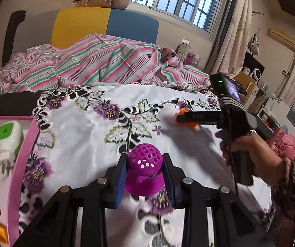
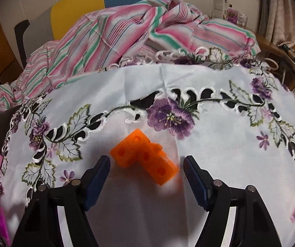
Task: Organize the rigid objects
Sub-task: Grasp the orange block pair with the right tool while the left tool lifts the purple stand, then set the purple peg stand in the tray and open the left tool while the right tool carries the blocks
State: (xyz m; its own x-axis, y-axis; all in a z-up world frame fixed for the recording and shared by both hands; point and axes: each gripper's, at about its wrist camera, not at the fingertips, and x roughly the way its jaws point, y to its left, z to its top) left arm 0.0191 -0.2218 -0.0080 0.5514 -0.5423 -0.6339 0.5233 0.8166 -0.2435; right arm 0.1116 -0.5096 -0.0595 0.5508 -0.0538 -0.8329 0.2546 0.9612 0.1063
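Left gripper (image 1: 145, 177) clamped on a purple perforated dome toy (image 1: 145, 164), held above the embroidered tablecloth (image 1: 81, 131). Only the left view shows the pink box (image 1: 21, 156) at the cloth's left edge, charger plug (image 1: 8, 138) inside, and the person's hand (image 1: 248, 154) gripping the right tool. Right gripper (image 2: 146, 177) angled down, fingers apart, straddling the orange block piece (image 2: 145, 156) lying mid-cloth, not touching it.
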